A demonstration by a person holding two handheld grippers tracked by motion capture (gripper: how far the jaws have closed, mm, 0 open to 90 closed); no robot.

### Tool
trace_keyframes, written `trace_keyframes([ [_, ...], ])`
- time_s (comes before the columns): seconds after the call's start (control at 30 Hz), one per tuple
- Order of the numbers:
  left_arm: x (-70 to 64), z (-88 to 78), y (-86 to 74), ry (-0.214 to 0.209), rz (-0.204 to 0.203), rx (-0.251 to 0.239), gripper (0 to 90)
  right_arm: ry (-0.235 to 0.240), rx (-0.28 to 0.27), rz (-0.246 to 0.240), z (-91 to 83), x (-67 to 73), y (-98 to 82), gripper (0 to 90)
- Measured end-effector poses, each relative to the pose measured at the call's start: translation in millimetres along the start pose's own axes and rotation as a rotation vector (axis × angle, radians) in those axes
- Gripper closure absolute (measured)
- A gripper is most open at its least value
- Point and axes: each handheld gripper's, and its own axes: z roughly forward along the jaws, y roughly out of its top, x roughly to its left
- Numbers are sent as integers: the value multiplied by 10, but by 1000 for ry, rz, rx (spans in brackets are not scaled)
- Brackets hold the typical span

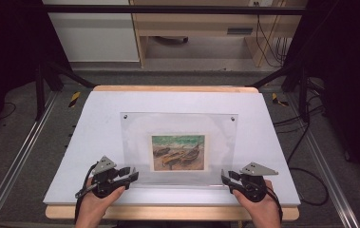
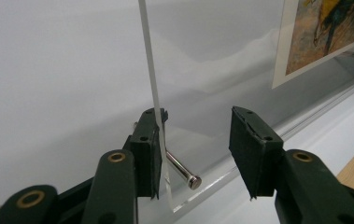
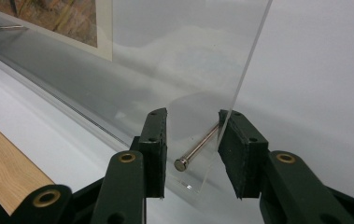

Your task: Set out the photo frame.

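Observation:
A clear acrylic picture frame (image 1: pixel 135 135) lies flat on the white table top (image 1: pixel 97 114), with a painted print of boats (image 1: pixel 178 152) under its middle. My left gripper (image 1: pixel 134 174) is at the frame's near left corner. It is open, and the sheet's edge (image 2: pixel 152 70) rests against one finger (image 2: pixel 145 154), while a metal standoff pin (image 2: pixel 181 170) lies between the jaws. My right gripper (image 1: pixel 224 176) is at the near right corner. Its jaws stand open on either side of that corner's pin (image 3: pixel 198 149), and the sheet's edge (image 3: pixel 251 51) is against one finger (image 3: pixel 237 149).
Two small screws (image 1: pixel 125 116) (image 1: pixel 233 118) mark the frame's far corners. A wooden board edge (image 1: pixel 168 212) runs under the white top at the front. Black stands and cables (image 1: pixel 301 123) are on the floor to the right, and cabinets (image 1: pixel 97 33) stand behind.

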Motion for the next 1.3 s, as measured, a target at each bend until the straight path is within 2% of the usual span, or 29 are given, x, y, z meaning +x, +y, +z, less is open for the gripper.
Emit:
trace_keyframes([
  [0.1,10,-8,-24,-18,-26,-3,553,11,-9,27,-5,-9,-28,635],
  [0.5,-21,-21,-39,-9,-4,8,554,-3,-6,8,-13,9,-50,634],
  [0.63,-28,-24,-45,-7,-1,8,554,-6,0,18,-19,21,-57,633],
  [0.87,-47,-26,-61,3,13,17,551,-10,-3,0,-16,25,-72,633],
  [1.3,-77,-32,-77,16,27,26,547,-12,9,0,-21,39,-84,633],
])
